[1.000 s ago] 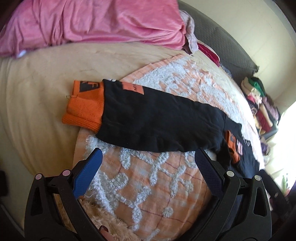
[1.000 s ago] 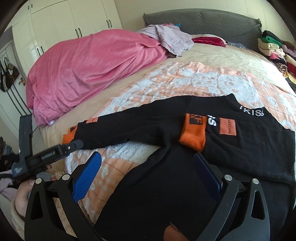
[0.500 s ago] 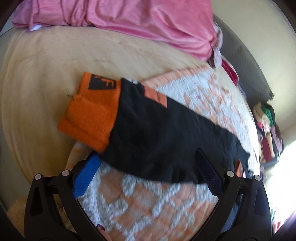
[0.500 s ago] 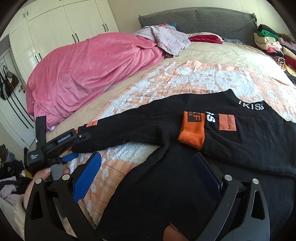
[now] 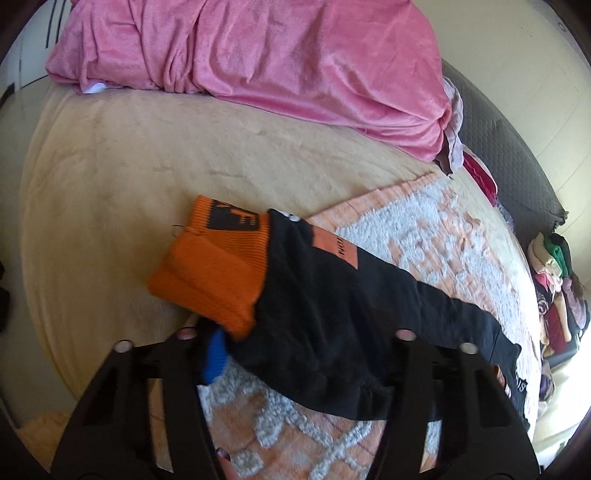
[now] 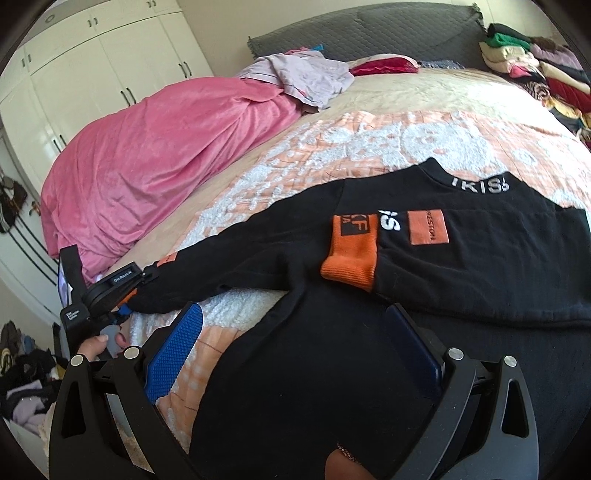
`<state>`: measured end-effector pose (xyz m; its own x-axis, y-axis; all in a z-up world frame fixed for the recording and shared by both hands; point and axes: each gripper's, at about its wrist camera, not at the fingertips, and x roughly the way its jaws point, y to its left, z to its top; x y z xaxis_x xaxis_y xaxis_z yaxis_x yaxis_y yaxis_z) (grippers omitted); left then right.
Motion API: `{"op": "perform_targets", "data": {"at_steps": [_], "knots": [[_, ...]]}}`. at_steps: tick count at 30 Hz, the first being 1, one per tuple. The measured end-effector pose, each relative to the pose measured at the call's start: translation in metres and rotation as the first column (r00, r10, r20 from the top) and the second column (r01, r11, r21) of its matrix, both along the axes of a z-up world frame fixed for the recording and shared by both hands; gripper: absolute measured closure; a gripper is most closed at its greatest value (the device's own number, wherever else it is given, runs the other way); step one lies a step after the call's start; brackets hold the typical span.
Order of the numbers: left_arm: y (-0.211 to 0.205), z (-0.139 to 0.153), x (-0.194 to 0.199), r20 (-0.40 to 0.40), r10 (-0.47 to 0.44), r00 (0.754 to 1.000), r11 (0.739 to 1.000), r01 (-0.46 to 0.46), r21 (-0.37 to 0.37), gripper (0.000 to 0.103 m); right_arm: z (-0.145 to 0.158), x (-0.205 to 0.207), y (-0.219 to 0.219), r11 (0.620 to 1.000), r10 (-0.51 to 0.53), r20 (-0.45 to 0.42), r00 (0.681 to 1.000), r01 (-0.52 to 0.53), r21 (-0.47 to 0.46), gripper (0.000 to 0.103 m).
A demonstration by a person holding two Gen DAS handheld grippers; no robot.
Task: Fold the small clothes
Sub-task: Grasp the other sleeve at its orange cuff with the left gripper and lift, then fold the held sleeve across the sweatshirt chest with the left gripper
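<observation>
A small black sweater (image 6: 461, 266) with orange cuffs lies flat on the orange and white blanket (image 6: 369, 147). One sleeve is folded across the chest, its orange cuff (image 6: 351, 254) on the front. The other sleeve (image 5: 332, 306) stretches out to the left, ending in an orange cuff (image 5: 218, 266). My left gripper (image 5: 295, 354) is wide open with the sleeve between its fingers, just behind the cuff; it also shows in the right wrist view (image 6: 122, 295). My right gripper (image 6: 291, 350) is open and empty, low over the sweater's lower body.
A pink duvet (image 6: 155, 162) is heaped on the beige sheet (image 5: 129, 166) along the bed's left side. A lilac garment (image 6: 306, 74) and red item lie near the grey headboard (image 6: 369, 29). Stacked folded clothes (image 6: 535, 66) sit at the far right. White wardrobes (image 6: 92, 74) stand at left.
My left gripper has moved forward and down onto the outstretched sleeve, whose edge now lies between its fingers. My right gripper has barely moved.
</observation>
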<state>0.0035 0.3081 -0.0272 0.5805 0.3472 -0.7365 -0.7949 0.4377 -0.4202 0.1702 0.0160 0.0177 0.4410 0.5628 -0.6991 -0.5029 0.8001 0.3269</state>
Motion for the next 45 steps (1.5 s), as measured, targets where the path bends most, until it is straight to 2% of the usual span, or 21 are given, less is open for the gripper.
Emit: {"op": "perform_targets", "data": {"at_steps": [1, 3, 7, 12, 18, 27, 39, 45], "knots": [[0.002, 0.001, -0.001, 0.002, 0.006, 1.000, 1.000, -0.006, 0.002, 0.079, -0.001, 0.000, -0.001, 1.000, -0.001, -0.002, 1.000, 0.001, 0.001, 0.005], [0.003, 0.001, -0.001, 0.011, -0.002, 1.000, 1.000, 0.002, 0.002, 0.092, -0.002, -0.001, -0.003, 1.000, -0.005, -0.003, 1.000, 0.005, 0.002, 0.005], [-0.008, 0.010, 0.005, -0.003, -0.044, 0.999, 0.996, 0.044, 0.072, 0.092, -0.003, -0.001, -0.010, 1.000, -0.022, -0.010, 1.000, 0.022, 0.016, 0.005], [-0.019, 0.026, 0.007, 0.076, -0.118, 0.990, 0.986, 0.108, 0.129, 0.092, -0.008, -0.001, -0.032, 0.996, -0.073, -0.034, 0.997, 0.075, 0.052, 0.005], [-0.047, 0.054, 0.016, 0.120, -0.235, 0.964, 0.952, 0.204, 0.226, 0.093, -0.014, 0.001, -0.056, 0.989, -0.135, -0.049, 0.990, 0.137, 0.057, 0.005], [-0.098, 0.081, 0.044, 0.142, -0.410, 0.901, 0.888, 0.358, 0.290, 0.094, -0.010, 0.007, -0.097, 0.970, -0.229, -0.040, 0.973, 0.231, 0.078, 0.005], [-0.160, 0.097, 0.089, 0.116, -0.590, 0.799, 0.780, 0.527, 0.337, 0.094, -0.004, 0.011, -0.148, 0.928, -0.349, -0.045, 0.936, 0.352, 0.119, 0.005], [-0.187, 0.099, 0.107, 0.089, -0.669, 0.738, 0.715, 0.606, 0.350, 0.094, -0.001, 0.013, -0.167, 0.905, -0.400, -0.050, 0.915, 0.403, 0.135, 0.005]]}}
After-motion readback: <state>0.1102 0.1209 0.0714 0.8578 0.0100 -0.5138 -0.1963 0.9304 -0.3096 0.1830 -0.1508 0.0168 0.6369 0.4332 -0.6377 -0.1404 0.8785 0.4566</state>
